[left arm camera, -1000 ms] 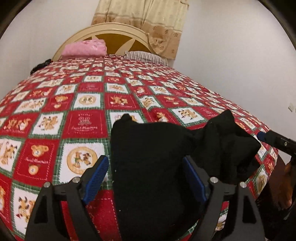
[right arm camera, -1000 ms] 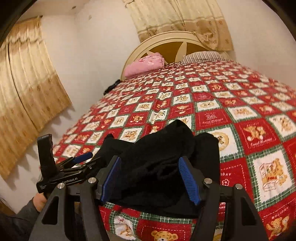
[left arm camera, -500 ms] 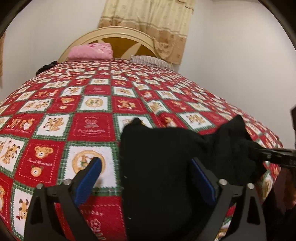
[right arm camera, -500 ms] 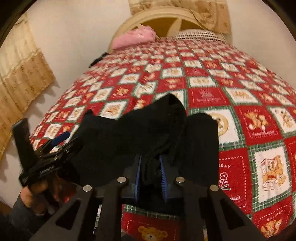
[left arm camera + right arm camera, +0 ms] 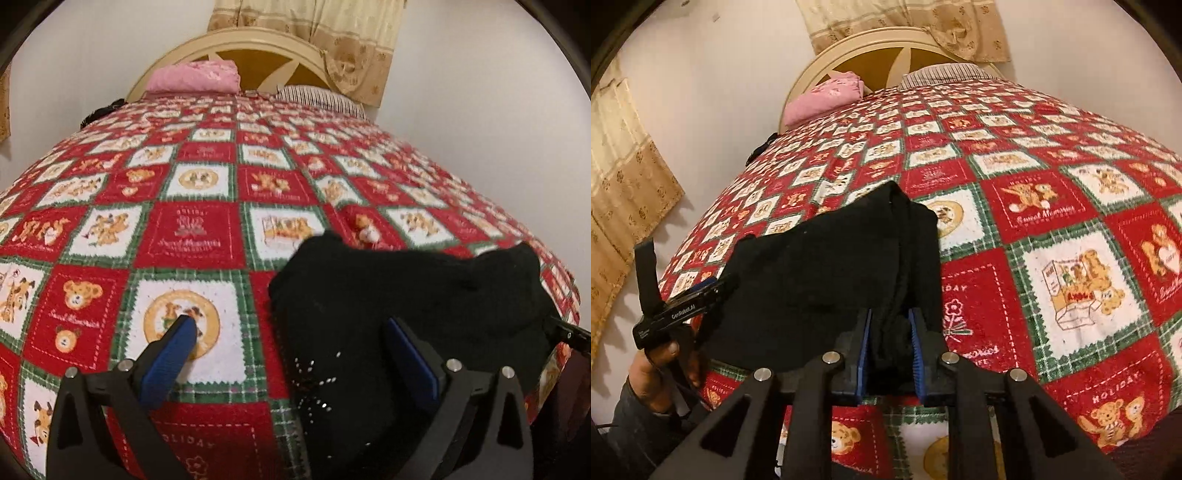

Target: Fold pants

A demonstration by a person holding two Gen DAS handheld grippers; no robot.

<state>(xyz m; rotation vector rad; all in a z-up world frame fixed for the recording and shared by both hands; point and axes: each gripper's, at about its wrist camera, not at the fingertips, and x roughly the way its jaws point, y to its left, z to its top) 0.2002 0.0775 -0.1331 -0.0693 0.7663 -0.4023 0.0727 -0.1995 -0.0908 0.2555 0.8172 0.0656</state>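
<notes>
Black pants (image 5: 406, 295) lie bunched at the near edge of the bed; they also show in the right wrist view (image 5: 827, 280). My left gripper (image 5: 291, 347) is open, its right finger over the pants' left part and its left finger over bare quilt. It also shows at the left of the right wrist view (image 5: 701, 291). My right gripper (image 5: 889, 339) is shut on a thick fold of the pants at their near right edge. Its tip shows at the right edge of the left wrist view (image 5: 570, 334).
The bed wears a red, white and green teddy-bear quilt (image 5: 192, 236). A pink pillow (image 5: 192, 75) and a striped pillow (image 5: 317, 98) lie by the cream headboard (image 5: 251, 44). White walls flank the bed; tan curtains (image 5: 624, 184) hang at the left.
My right gripper closed on the pants' near edge and has kept its hold. My left gripper drifted left, so the pants now sit under its right finger only.
</notes>
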